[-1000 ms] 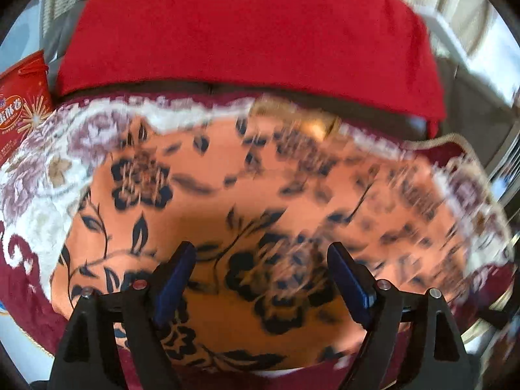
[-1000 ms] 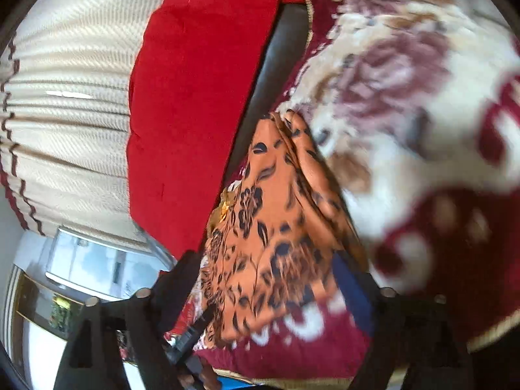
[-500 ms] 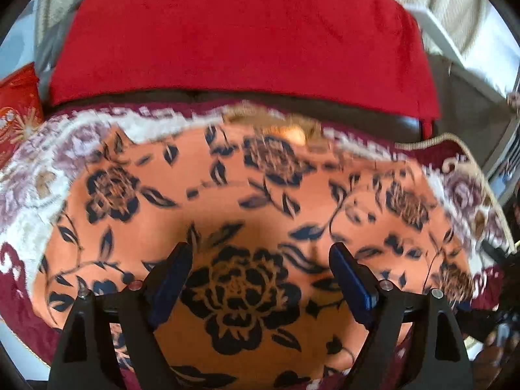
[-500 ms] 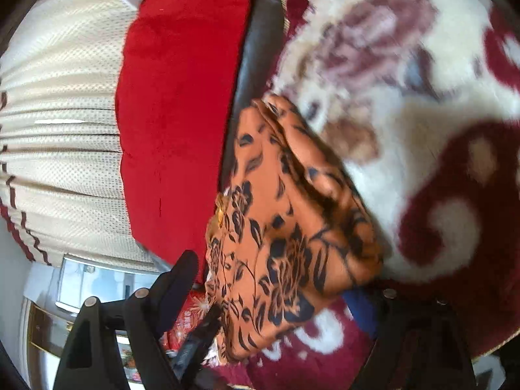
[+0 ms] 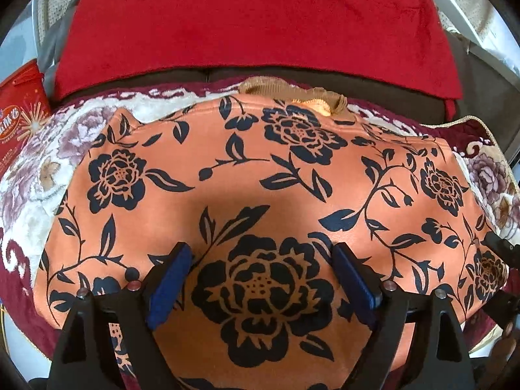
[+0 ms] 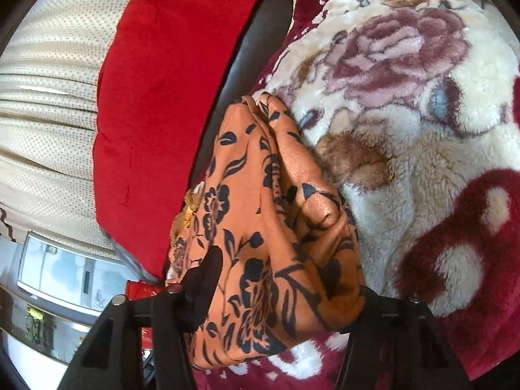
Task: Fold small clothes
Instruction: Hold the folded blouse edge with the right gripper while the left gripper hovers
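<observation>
A: How does the orange garment [image 5: 260,175] look?

B: It is orange cloth printed with dark navy roses, leaves and vines. In the left wrist view it lies spread fairly flat, with a tan ribbed band [image 5: 292,92] bunched at its far edge. In the right wrist view [image 6: 269,227] one end is gathered into thick folds and creases.

A: Where does it lie?

B: On a plush blanket [image 6: 422,97], cream with mauve roses and a maroon border. Past the blanket there is a dark seat back, and a red cloth [image 5: 253,19] is draped over it.

A: And the grippers?

B: The left gripper [image 5: 260,269] hangs over the big rose, its blue pads wide apart and easing wider, nothing pinched between them. The right gripper [image 6: 286,279] has the bunched end between its fingers, and its jaws are closing on it. The far finger is hidden by cloth, so I cannot tell whether the pads press yet.

A: Anything else?

B: A red printed packet [image 5: 19,110] at the left edge, and a beige curtain [image 6: 48,97] behind.
</observation>
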`<state>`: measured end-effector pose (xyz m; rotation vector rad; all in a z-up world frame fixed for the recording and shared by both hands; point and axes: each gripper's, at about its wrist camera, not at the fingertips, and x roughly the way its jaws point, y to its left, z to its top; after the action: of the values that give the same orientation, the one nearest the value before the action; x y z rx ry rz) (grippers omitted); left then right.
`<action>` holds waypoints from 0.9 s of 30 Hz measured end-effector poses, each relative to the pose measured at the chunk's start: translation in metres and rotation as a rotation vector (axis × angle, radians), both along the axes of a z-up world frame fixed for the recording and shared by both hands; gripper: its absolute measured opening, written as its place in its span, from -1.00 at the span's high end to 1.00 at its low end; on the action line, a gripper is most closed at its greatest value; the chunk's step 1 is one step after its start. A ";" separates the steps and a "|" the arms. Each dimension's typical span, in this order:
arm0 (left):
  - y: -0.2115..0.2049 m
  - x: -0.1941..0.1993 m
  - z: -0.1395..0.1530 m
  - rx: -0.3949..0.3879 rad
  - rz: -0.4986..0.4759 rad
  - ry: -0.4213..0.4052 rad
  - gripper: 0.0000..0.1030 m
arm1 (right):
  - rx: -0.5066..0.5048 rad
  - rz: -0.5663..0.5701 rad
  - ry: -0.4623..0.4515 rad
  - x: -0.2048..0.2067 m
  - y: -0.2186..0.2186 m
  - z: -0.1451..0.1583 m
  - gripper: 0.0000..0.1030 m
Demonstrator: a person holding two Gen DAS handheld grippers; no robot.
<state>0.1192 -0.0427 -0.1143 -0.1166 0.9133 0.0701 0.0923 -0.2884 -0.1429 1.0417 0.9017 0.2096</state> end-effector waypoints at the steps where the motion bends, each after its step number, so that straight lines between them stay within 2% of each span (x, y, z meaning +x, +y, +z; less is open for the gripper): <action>1: -0.001 0.000 -0.002 0.003 0.000 0.001 -0.73 | -0.005 0.001 -0.003 0.000 0.002 0.000 -0.17; 7: 0.002 -0.004 0.001 -0.004 -0.004 0.010 -0.73 | -0.071 0.023 0.000 0.007 0.010 0.008 -0.03; 15: 0.001 -0.001 0.004 -0.012 0.009 0.009 -0.73 | -0.043 0.023 0.003 0.007 0.004 0.002 -0.03; 17: 0.000 -0.002 0.004 0.002 0.007 -0.019 -0.73 | -0.050 0.024 -0.003 0.006 0.003 0.002 -0.03; 18: -0.002 0.002 -0.002 0.019 -0.007 0.005 -0.74 | -0.053 0.026 0.000 0.007 0.003 0.000 -0.04; 20: -0.003 0.003 -0.009 0.034 -0.017 0.005 -0.76 | -0.056 0.030 0.005 0.006 0.003 -0.002 0.06; 21: -0.004 0.003 -0.007 0.034 -0.016 0.008 -0.76 | -0.089 0.040 0.004 0.006 0.004 0.001 0.33; 24: -0.001 0.003 -0.001 0.013 -0.001 0.019 -0.76 | -0.124 0.051 0.002 0.004 0.004 0.007 0.36; 27: 0.000 0.003 -0.003 0.010 0.001 0.015 -0.76 | -0.141 0.061 0.007 0.006 0.006 0.009 0.29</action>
<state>0.1222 -0.0431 -0.1173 -0.1077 0.9280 0.0769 0.0986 -0.2825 -0.1343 0.8861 0.9420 0.1903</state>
